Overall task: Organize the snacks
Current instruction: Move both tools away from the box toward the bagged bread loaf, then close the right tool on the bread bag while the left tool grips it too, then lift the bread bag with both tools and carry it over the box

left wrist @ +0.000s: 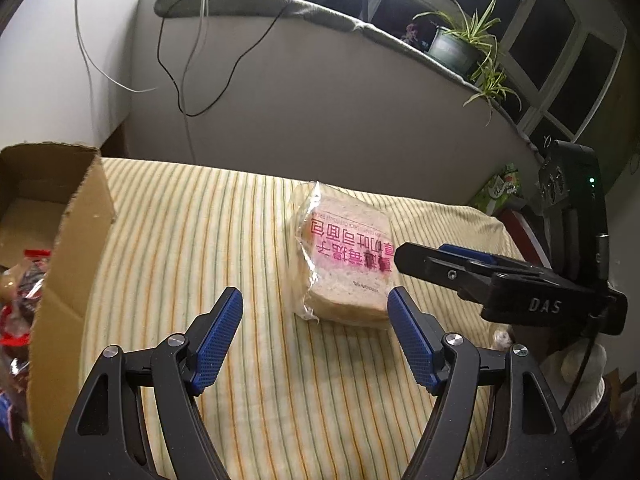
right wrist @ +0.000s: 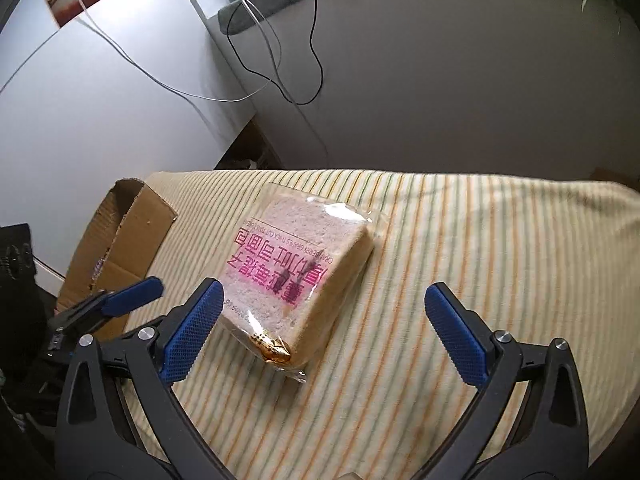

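A pack of sliced bread (left wrist: 344, 260) in clear wrap with pink lettering lies on the striped cloth; it also shows in the right wrist view (right wrist: 296, 268). My left gripper (left wrist: 316, 308) is open and empty, just short of the pack and a little to its left. My right gripper (right wrist: 320, 308) is open and empty, with the pack's near corner between its fingers; it shows from the side in the left wrist view (left wrist: 424, 256), beside the pack's right edge. An open cardboard box (left wrist: 68, 240) with wrapped snacks (left wrist: 16, 304) inside stands at the left.
The yellow striped cloth (left wrist: 200, 240) covers the table. A grey wall with hanging cables (left wrist: 172, 60) stands behind it. A potted plant (left wrist: 460, 44) sits on the window ledge. A green packet (left wrist: 500, 196) lies at the far right edge.
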Demonstrator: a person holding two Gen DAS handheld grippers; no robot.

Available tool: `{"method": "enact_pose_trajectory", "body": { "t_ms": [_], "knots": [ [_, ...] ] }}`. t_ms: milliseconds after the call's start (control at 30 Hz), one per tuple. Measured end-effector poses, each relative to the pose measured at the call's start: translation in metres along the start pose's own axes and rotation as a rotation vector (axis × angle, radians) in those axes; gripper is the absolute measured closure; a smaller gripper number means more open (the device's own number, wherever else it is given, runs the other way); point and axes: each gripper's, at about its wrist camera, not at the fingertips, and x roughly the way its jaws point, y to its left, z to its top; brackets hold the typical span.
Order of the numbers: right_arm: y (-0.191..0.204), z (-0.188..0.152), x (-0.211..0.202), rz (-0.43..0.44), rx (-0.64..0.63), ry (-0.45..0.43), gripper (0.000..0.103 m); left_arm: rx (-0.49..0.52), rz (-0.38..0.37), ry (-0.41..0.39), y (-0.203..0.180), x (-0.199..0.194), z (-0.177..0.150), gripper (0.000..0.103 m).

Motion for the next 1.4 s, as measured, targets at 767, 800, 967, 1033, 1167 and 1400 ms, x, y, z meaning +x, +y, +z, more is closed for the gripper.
{"method": "enact_pose_trajectory", "body": {
  "t_ms": [767, 800, 967, 1033, 1167, 1400],
  "knots": [
    [-0.014, 0.004, 0.038, 0.155, 0.129, 0.107, 0.046, 0.083, -0.05, 0.083, -0.02, 0.038, 0.001, 0.047],
    [-0.012, 0.003, 0.037, 0.151, 0.122, 0.105, 0.046, 0.091, -0.044, 0.083, -0.022, 0.038, 0.0, 0.047],
    [-0.002, 0.003, 0.036, 0.147, 0.104, 0.098, 0.047, 0.108, -0.026, 0.071, -0.025, 0.032, -0.003, 0.047],
    [0.0, 0.002, 0.034, 0.153, 0.102, 0.096, 0.047, 0.113, -0.019, 0.061, -0.027, 0.028, -0.004, 0.048],
    [0.005, 0.0, 0.025, 0.165, 0.092, 0.086, 0.048, 0.125, -0.005, 0.039, -0.034, 0.02, -0.004, 0.048],
    [0.028, 0.0, 0.003, 0.184, 0.043, 0.056, 0.048, 0.145, 0.025, -0.025, -0.039, -0.012, -0.011, 0.048]
  ]
}}
